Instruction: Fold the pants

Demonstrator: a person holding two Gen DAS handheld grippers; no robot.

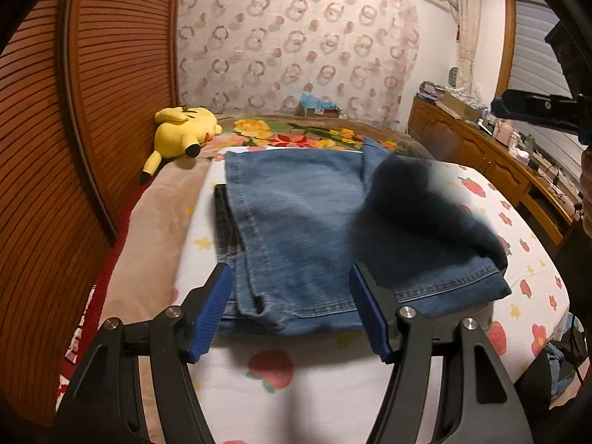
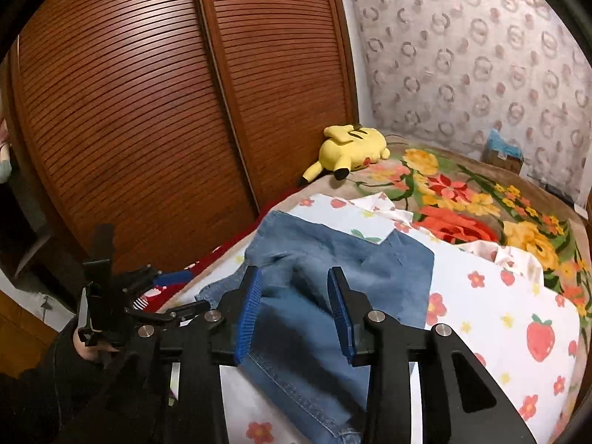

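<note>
**Jeans folded to a short stack; last flap loose and unsettled**

Although the jeans (image 1: 296,222) already lie doubled on the strawberry-print sheet (image 1: 518,222) of the bed, the fold is not finished. In the left wrist view the bundle is a compact oblong of several denim layers, with a hem or waistband edge along the near side. One flap (image 1: 414,199) at its right is blurred and stands proud of the stack, so it appears to be dropping or flung over rather than lying flat. By my judgement, what remains is to settle that flap and square the edges.

The bundle's long axis runs from the near edge of the bed away toward the yellow plush toy (image 1: 185,129) and the floral blanket (image 1: 296,133), with the stitched edge nearest the left gripper (image 1: 290,309).

The left gripper stands with its jaws apart, astride the near edge, pads clear of the cloth. The right gripper (image 2: 294,310) also has its jaws parted, with denim below and between them but not pinched.
</note>
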